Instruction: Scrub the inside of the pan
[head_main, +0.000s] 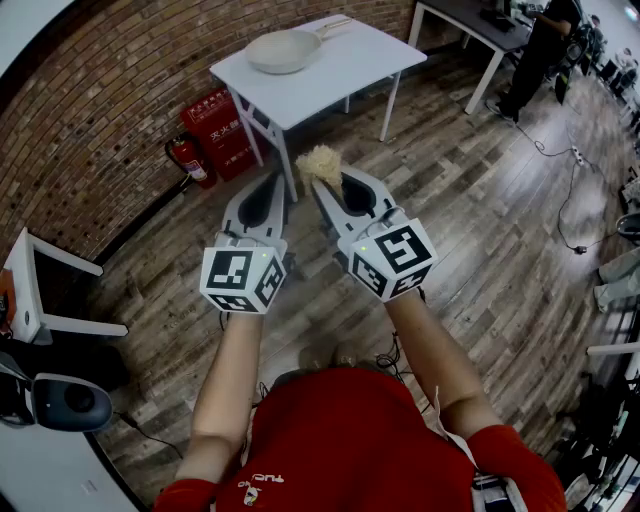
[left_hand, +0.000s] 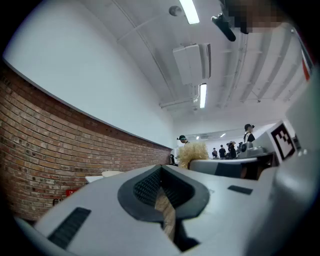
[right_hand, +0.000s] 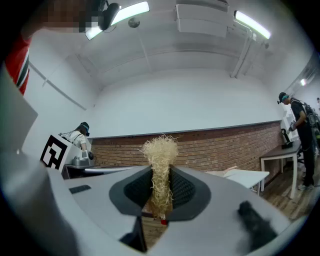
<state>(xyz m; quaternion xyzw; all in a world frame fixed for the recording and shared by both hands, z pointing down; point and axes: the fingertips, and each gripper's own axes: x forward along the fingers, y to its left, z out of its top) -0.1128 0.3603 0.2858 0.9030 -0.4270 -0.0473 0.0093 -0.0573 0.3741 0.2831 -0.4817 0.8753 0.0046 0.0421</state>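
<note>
A pale, cream-coloured pan (head_main: 283, 50) with a wooden handle rests on the small white table (head_main: 345, 70) at the far end of the head view. My right gripper (head_main: 322, 183) is shut on a tuft of straw-coloured scrubbing fibre (head_main: 319, 163), which sticks up past the jaw tips (right_hand: 160, 150). My left gripper (head_main: 281, 187) is beside it, its jaws closed together with nothing between them (left_hand: 161, 192). Both grippers hang over the floor, well short of the table and the pan.
A brick wall runs along the left, with a red fire extinguisher (head_main: 190, 158) and a red box (head_main: 222, 130) at its foot. A second white table (head_main: 470, 20) and a person (head_main: 535, 50) stand at the far right. Cables (head_main: 570, 200) lie across the wooden floor.
</note>
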